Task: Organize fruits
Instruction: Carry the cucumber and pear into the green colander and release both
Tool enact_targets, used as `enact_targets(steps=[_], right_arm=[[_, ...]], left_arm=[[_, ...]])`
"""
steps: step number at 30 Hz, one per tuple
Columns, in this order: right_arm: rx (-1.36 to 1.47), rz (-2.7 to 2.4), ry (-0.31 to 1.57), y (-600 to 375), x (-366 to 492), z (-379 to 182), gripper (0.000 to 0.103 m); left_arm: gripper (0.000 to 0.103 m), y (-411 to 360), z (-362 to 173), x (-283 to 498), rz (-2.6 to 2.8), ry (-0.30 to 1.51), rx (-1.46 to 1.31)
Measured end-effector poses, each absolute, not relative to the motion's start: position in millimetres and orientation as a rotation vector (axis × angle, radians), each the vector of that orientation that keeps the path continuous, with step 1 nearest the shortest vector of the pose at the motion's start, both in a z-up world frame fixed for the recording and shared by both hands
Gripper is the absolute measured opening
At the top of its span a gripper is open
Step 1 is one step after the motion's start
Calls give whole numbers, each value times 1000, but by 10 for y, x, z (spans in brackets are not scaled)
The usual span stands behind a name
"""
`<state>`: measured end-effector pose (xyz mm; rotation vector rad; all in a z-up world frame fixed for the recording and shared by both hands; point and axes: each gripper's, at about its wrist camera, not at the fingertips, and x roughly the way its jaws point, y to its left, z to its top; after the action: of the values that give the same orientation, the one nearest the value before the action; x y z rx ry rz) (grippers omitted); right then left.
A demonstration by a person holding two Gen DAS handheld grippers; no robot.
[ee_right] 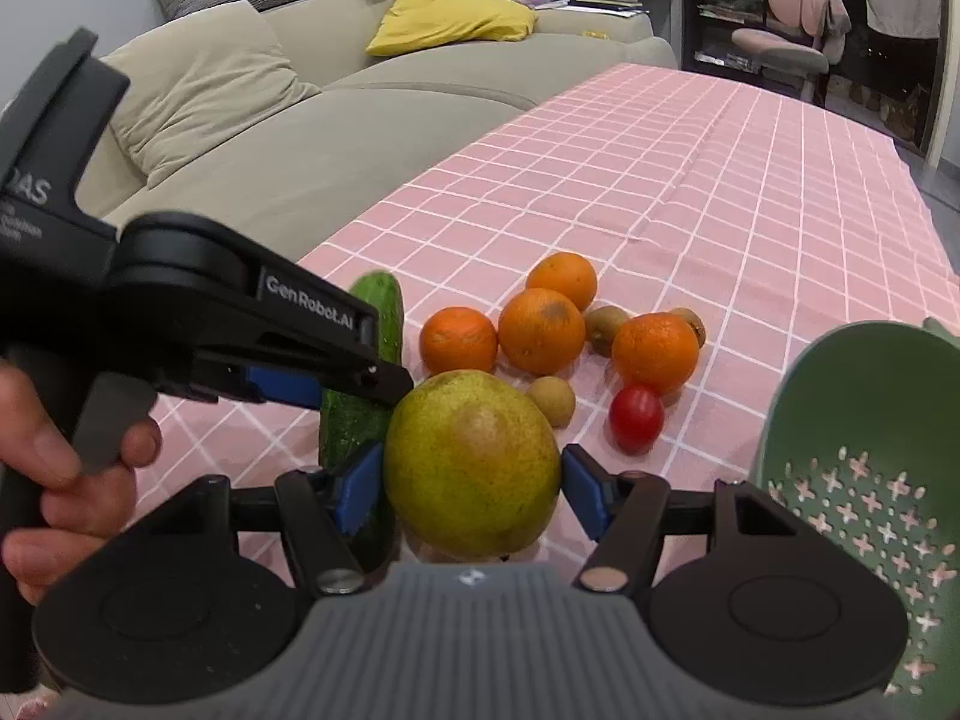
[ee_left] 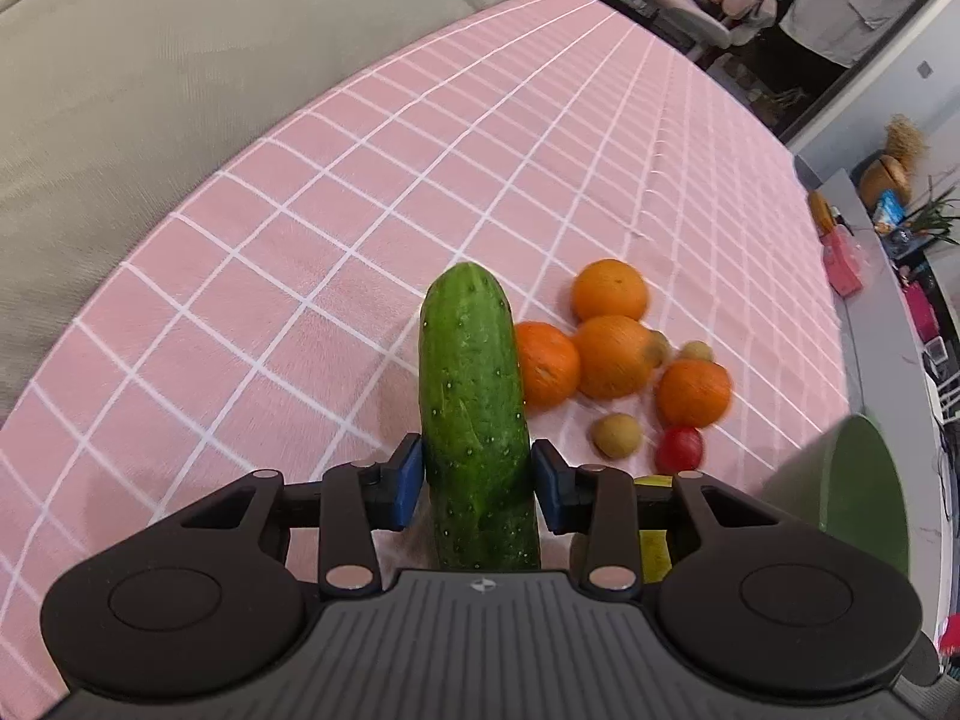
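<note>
A green cucumber (ee_left: 468, 372) stands on end between the blue pads of my left gripper (ee_left: 477, 474), which is shut on it. The right wrist view shows that left gripper (ee_right: 360, 384) from the side, clamped on the cucumber (ee_right: 354, 426), with a person's hand (ee_right: 72, 480) on its handle. My right gripper (ee_right: 473, 492) is shut on a big yellow-green pear (ee_right: 471, 462), both pads against its sides. On the pink checked cloth (ee_right: 720, 180) behind them lie several oranges (ee_right: 540, 330), brown kiwis (ee_right: 603, 330), a small tan fruit (ee_right: 551, 399) and a red cherry tomato (ee_right: 636, 417).
A green colander (ee_right: 870, 420) with cross-shaped holes stands at the right, close to my right gripper; its rim (ee_left: 852, 480) also shows in the left wrist view. A beige sofa (ee_right: 240, 120) runs along the table's left edge. The cloth continues far beyond the fruit.
</note>
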<state>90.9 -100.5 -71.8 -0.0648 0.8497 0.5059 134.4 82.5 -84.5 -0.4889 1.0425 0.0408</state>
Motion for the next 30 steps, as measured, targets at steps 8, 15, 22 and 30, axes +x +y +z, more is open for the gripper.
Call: enact_targets(steps=[8, 15, 22, 30], right_arm=[[-65, 483, 785, -1156, 576, -406, 62], [-68, 422, 704, -1483, 343, 15, 62], [-101, 311, 723, -1966, 341, 168, 62], [-186, 228, 828, -2393, 571, 12, 62]], left_arm=[[43, 694, -346, 1052, -25, 957, -429], [43, 341, 140, 959, -170, 846, -395], [42, -225, 345, 1110, -358, 821, -361], [42, -846, 130, 1421, -473, 893, -292]])
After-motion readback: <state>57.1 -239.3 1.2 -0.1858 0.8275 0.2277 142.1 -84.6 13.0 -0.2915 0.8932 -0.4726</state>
